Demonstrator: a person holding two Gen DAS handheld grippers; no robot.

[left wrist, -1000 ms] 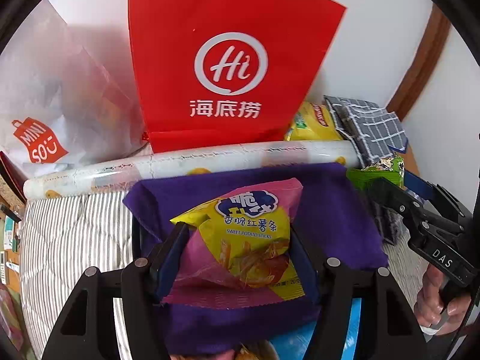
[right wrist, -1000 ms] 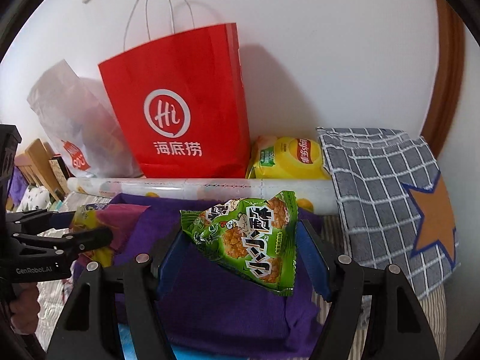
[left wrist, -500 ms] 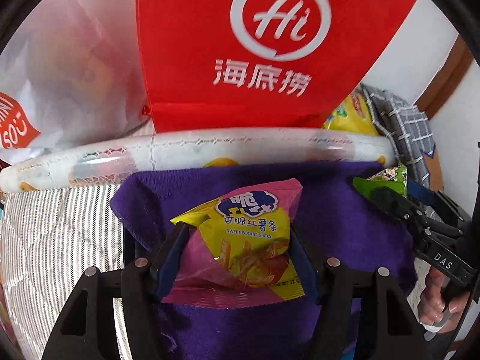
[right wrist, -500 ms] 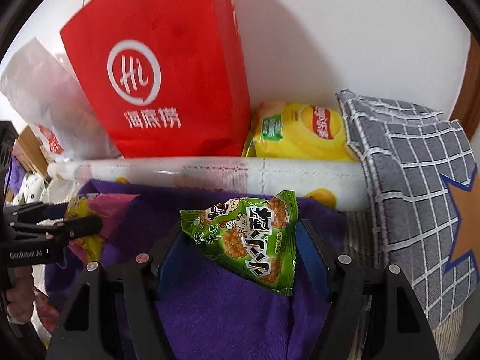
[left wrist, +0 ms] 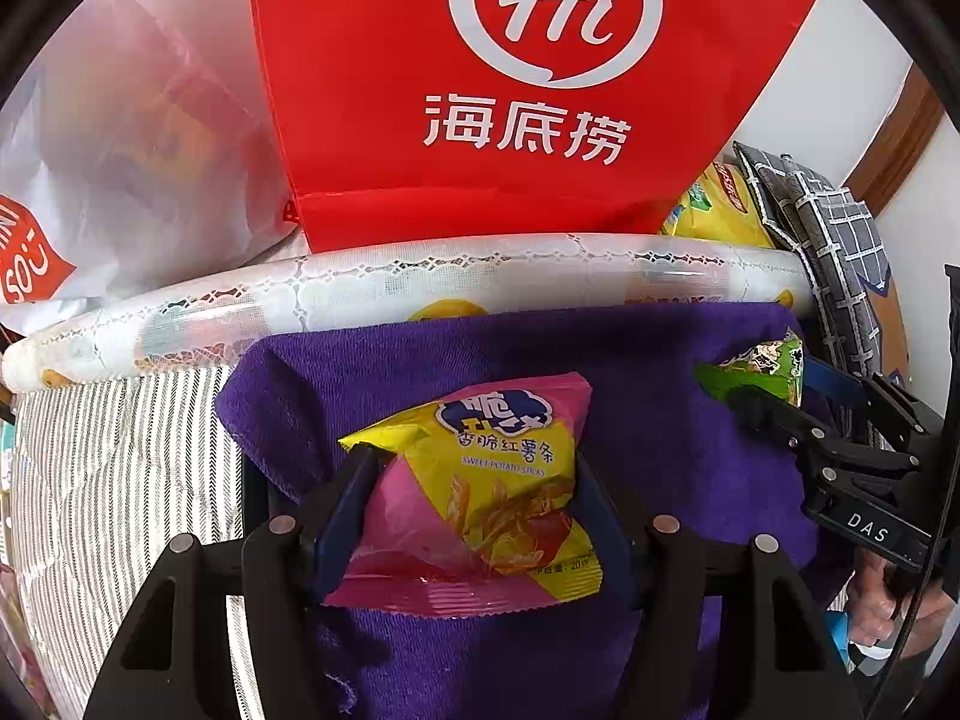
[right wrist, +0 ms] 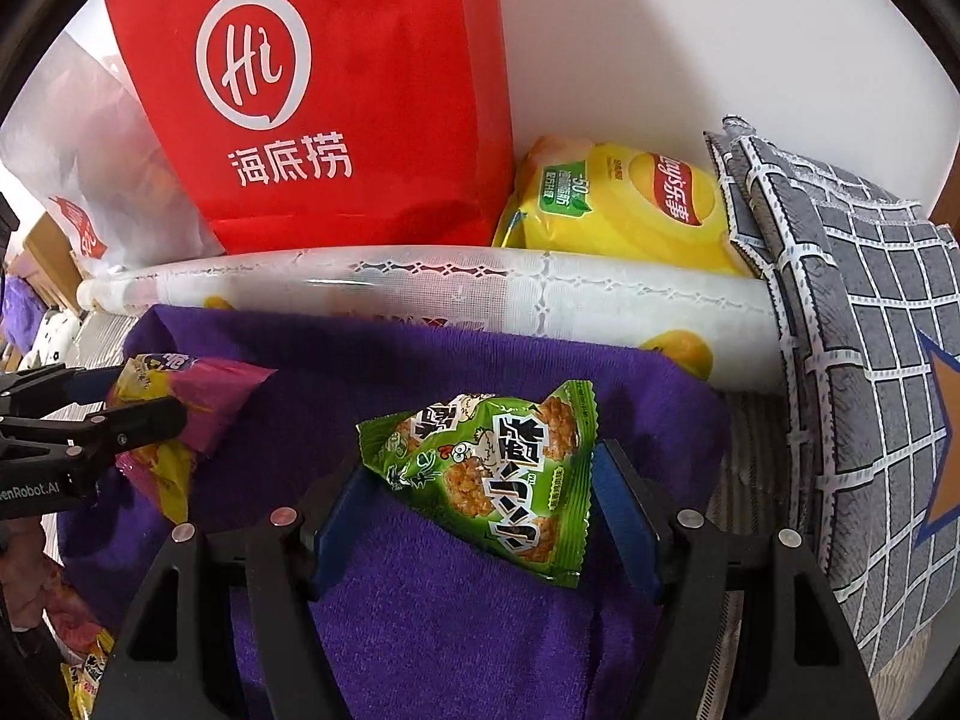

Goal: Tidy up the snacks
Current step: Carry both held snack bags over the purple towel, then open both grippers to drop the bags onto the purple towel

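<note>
Both grippers have advanced toward the far wall, so the red bag [left wrist: 510, 90] now looms larger. My left gripper [left wrist: 474, 480] pinches the pink-yellow packet [left wrist: 480, 498]; my right gripper [right wrist: 486, 492] pinches the green packet [right wrist: 498, 480]. Both packets hang above the purple towel [right wrist: 456, 618], short of the white roll [right wrist: 480, 294] lying left-to-right across my path. The red bag stands upright beyond that roll, far and left of centre, and I judge my left gripper the nearer to it. Counted: two held packets, one yellow chip bag [right wrist: 624, 204] at the wall, one red bag, one white plastic bag [left wrist: 138, 150].
</note>
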